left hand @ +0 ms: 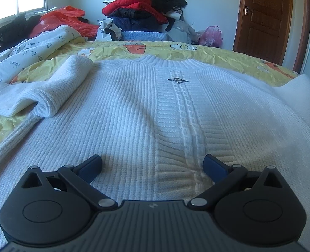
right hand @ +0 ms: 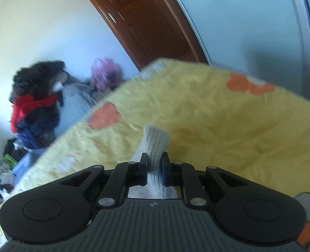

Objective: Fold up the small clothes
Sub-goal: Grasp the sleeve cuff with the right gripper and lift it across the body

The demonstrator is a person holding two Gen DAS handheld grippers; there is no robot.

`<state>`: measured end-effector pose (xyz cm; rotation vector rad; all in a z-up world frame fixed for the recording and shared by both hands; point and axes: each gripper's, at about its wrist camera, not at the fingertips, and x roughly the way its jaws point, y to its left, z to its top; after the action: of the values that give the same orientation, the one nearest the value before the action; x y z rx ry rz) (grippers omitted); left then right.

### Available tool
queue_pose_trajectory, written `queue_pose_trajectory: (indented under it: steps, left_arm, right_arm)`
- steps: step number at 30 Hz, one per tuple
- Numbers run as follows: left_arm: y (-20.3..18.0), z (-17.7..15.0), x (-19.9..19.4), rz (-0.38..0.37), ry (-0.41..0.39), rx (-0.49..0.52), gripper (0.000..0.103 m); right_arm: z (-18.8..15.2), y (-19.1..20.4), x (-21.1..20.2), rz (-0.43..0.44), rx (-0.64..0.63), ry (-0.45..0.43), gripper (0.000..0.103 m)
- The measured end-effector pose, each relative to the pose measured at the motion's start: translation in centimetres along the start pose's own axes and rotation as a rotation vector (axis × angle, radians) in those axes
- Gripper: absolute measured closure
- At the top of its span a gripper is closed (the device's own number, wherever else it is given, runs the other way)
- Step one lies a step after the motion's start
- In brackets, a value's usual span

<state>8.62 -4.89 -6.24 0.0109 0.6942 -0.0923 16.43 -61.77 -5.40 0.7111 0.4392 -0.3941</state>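
White ribbed knit sweater (left hand: 134, 109) lies flat on the yellow patterned bedspread (left hand: 218, 52); left gripper (left hand: 153, 166) hovers spread wide above its hem, right gripper (right hand: 155, 163) pinches a cuff.

A bed covered by a yellow quilt (left hand: 228, 56) printed with orange shapes. A white ribbed knit sweater (left hand: 134, 109) lies spread flat on it, front up, neckline towards the far edge. Left of the sweater, a crumpled white cloth with dark lettering (left hand: 28, 52) rests on the quilt. Beyond that cloth lie a red plastic bag (left hand: 60, 21) and dark clothing (left hand: 5, 31).
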Motion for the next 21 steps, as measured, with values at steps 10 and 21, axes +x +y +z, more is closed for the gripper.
queue_pose_trajectory:
  steps: [10, 21]
  left_arm:
    - [1.5, -0.3, -0.5, -0.064, -0.034, -0.079, 0.0]
    - [2.8, -0.6, -0.7, -0.129, -0.065, -0.158, 0.0]
  right_arm:
    - [1.1, 6.6, -11.1, 0.166, -0.11, -0.132, 0.087]
    - [-14.2, 19.3, -10.7, 0.361, -0.406, 0.096, 0.087]
